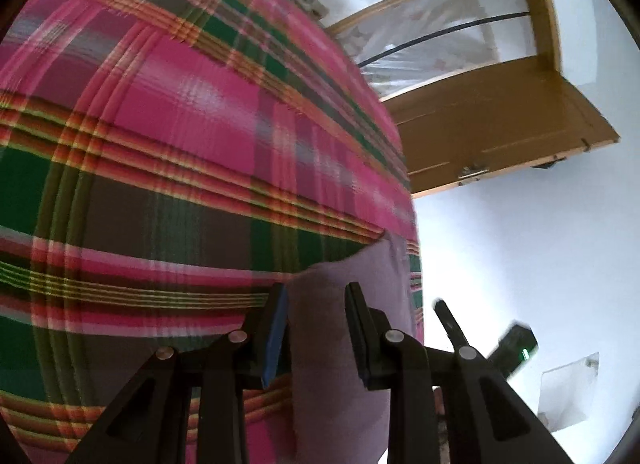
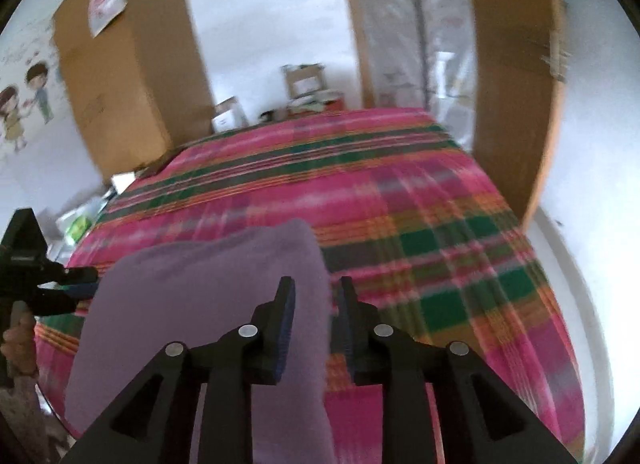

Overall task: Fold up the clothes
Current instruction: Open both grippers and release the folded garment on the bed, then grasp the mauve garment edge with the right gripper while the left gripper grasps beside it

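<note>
Black gripper fingers fill the bottom of both wrist views, and a lilac garment [image 2: 208,304] lies between them in each. It is a plain, soft-looking cloth of one pale purple colour, with no print or buttons visible, thick enough to bulge in rounded folds.

In the left wrist view, the left gripper [image 1: 316,328] has the cloth [image 1: 340,344] rising between its two fingers; the blue pad on one side lies against the fabric and the other finger meets it too, so the left claw is clenched on a bunched fold of the garment. The cloth's upper corner reaches the plaid bedspread [image 1: 160,144] near the bed's edge.

In the right wrist view, the right gripper [image 2: 314,324] straddles the garment's right border. Its left finger sits against the cloth, but a narrow gap shows beside the other finger, and the picture is blurred, so whether this claw grips or has let go cannot be told. The garment spreads as a broad, slightly puffed sheet over the near left corner of the bed, on the pink, green and orange bedspread [image 2: 440,244]. At the far left the left gripper [image 2: 80,280] meets the cloth's left edge, with a hand [image 2: 16,340] below it.

A brown wooden door [image 1: 500,116] stands open beyond the bed.
</note>
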